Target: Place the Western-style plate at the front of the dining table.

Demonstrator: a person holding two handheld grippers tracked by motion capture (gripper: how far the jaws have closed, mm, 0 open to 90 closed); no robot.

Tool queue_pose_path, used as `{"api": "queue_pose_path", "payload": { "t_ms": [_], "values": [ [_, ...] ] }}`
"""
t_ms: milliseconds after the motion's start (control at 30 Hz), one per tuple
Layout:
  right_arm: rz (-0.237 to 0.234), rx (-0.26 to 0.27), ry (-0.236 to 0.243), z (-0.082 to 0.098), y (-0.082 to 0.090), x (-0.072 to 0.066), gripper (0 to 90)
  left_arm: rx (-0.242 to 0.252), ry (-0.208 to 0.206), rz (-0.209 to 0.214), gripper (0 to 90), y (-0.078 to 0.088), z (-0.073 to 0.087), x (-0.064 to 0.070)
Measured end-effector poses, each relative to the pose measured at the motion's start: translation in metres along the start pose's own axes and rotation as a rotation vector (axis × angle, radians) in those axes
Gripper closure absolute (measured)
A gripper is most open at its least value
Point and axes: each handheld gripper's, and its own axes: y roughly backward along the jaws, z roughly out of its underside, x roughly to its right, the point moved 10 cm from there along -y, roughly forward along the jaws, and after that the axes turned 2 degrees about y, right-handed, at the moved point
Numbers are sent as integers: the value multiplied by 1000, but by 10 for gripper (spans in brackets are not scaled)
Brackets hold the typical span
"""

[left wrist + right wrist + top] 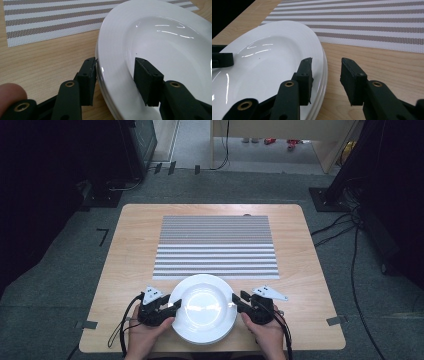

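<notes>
Here, seen from above, a light wooden desk (130, 270) stands on grey carpet, with a person's two hands reaching in from the near edge. At the left, the left hand (145, 337) holds the left hand-held gripper (176, 306), its black jaws pointing right toward a white plate (202, 307). In the left gripper view the jaws stand apart, unclenched, straddling the plate's left rim (110, 50): one jaw sits outside on the wood, the other over the inner slope of the plate. Whether the pads touch the china cannot be told. A fingertip (11, 92) shows at the lower left corner of that view.

In the middle, the round, shallow white plate rests on the desk close to the near edge, between the two tools. Edge lines under its rim suggest it may sit on a second plate, though this is not certain. Just beyond it lies a rectangular placemat (216, 247) with grey and white stripes; the plate's far edge slightly overlaps the placemat's near edge.

At the right, the right hand (267, 335) holds the right hand-held gripper (236, 301), pointing left at the plate. In the right gripper view its jaws are likewise parted, released, with one over the plate's rim (317, 47) and the other above bare wood.
</notes>
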Motion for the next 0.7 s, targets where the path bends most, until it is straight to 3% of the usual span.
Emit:
{"api": "queue_pose_path", "payload": {
  "t_ms": [167,300,500,633,700],
  "values": [
    [-77,-1,-11,4,-3,-8,683,2,6,9,548,0,0,-1],
    [-61,19,-31,5,-4,-7,727,2,7,13,549,0,0,-1],
    [-84,53,-172,3,-2,-2,798,3,10,12,550,0,0,-1],
    [-107,51,-219,2,0,-3,803,3,17,15,551,0,0,-1],
    [-106,52,-219,2,0,-3,803,3,20,15,551,0,0,-1]
  ]
}}
